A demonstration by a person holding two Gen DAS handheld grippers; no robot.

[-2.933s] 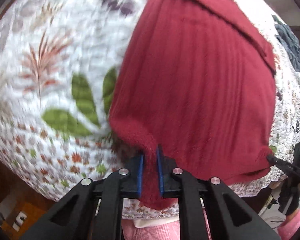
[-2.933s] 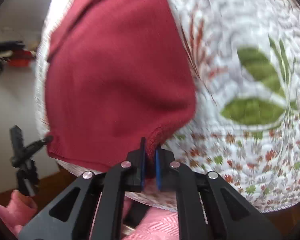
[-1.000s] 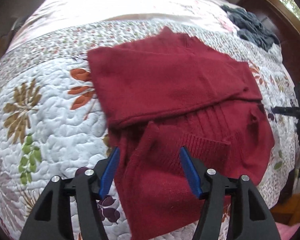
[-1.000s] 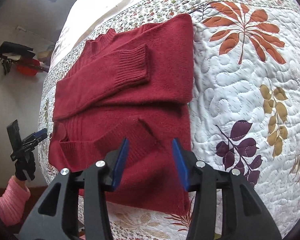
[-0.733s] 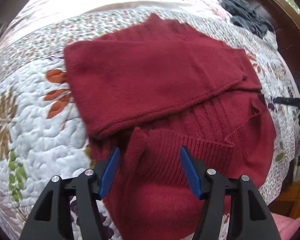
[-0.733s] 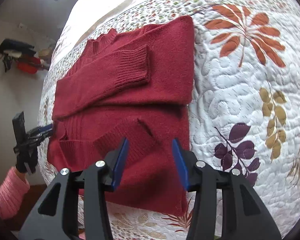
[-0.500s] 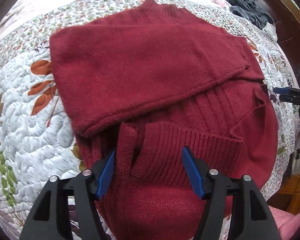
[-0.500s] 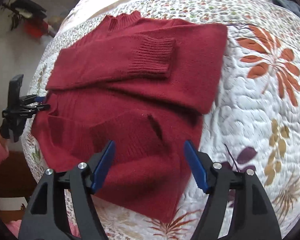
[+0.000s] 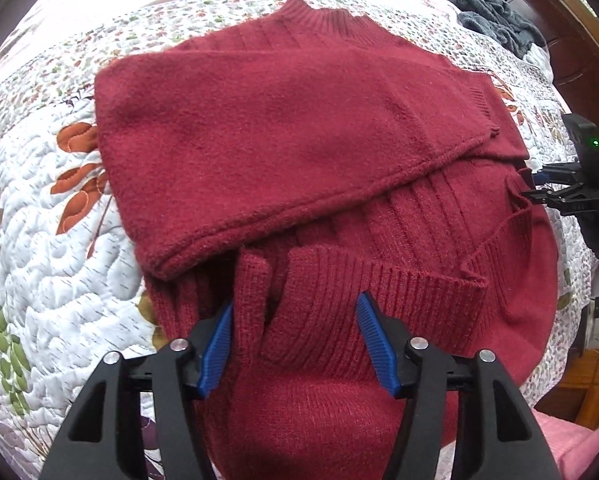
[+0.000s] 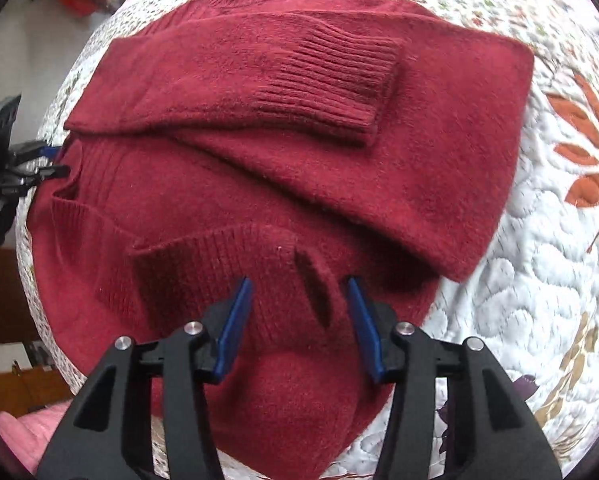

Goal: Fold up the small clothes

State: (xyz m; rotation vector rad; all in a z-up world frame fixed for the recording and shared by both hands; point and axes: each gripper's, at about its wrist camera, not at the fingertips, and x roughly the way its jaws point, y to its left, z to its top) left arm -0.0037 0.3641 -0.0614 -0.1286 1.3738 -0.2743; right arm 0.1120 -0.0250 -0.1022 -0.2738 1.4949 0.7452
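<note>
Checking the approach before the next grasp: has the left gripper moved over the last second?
Yes. The left gripper, open, has moved forward and down toward the red sweater; the sweater's collar now sits far closer to the frame's top.

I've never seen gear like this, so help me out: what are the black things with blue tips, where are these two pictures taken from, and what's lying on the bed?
These are hand-held tongs, one in each of a person's hands, each carrying a wide-angle camera that looks out along its fingers. One picture comes from the left tongs, the other from the right tongs. Both stand open and hold nothing. Under them, on a leaf-patterned quilt, lies a dark red sweater, partly folded: its sleeves are laid across the body and the ribbed hem is turned up. A grey garment lies at the bed's far edge.
</note>
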